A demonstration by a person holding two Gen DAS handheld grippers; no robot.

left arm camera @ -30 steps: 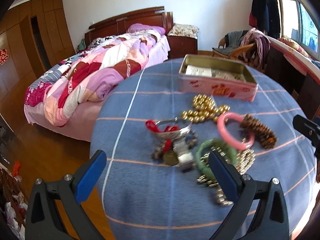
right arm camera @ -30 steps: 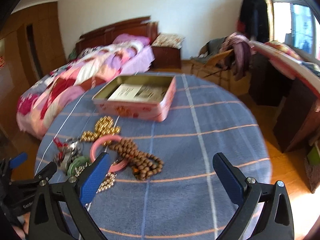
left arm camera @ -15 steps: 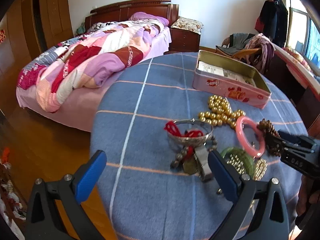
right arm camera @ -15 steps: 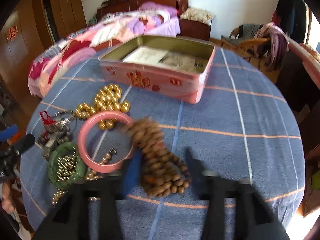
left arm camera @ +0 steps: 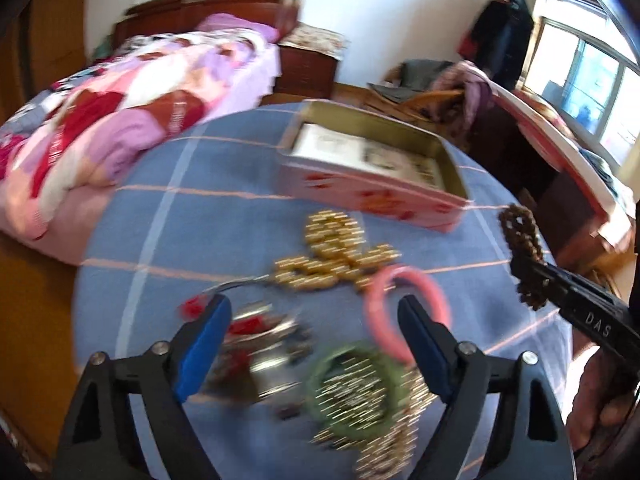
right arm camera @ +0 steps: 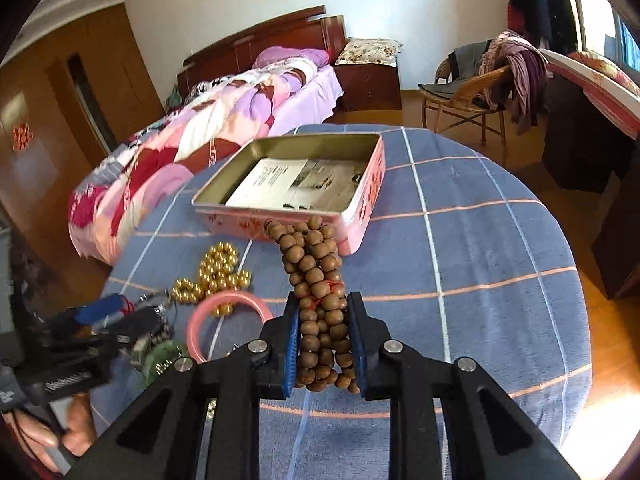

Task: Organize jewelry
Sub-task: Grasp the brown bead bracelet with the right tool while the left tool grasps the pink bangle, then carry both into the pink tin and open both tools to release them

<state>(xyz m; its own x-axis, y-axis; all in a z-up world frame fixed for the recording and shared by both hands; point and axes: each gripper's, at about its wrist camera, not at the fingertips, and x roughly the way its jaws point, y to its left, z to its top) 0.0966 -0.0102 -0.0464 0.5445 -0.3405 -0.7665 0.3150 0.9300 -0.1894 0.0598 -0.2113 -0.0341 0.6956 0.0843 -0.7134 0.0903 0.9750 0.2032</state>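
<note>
lifted off the table, brown bead strand (right arm camera: pixel 316 276) between right gripper (right arm camera: pixel 324 344) fingers.

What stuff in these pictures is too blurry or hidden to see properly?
- Left wrist view: the silvery pile with red bits is smeared by motion blur.
- Left wrist view: the green bangle hides some gold beads.
- Right wrist view: the right tongs cover part of the brown beads.
- Right wrist view: print on the papers in the pink tin is too small.

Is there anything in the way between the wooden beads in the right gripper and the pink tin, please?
Nothing visible. The right gripper holds the wooden beads just in front of the open pink tin. Only flat paper lies inside.
</note>
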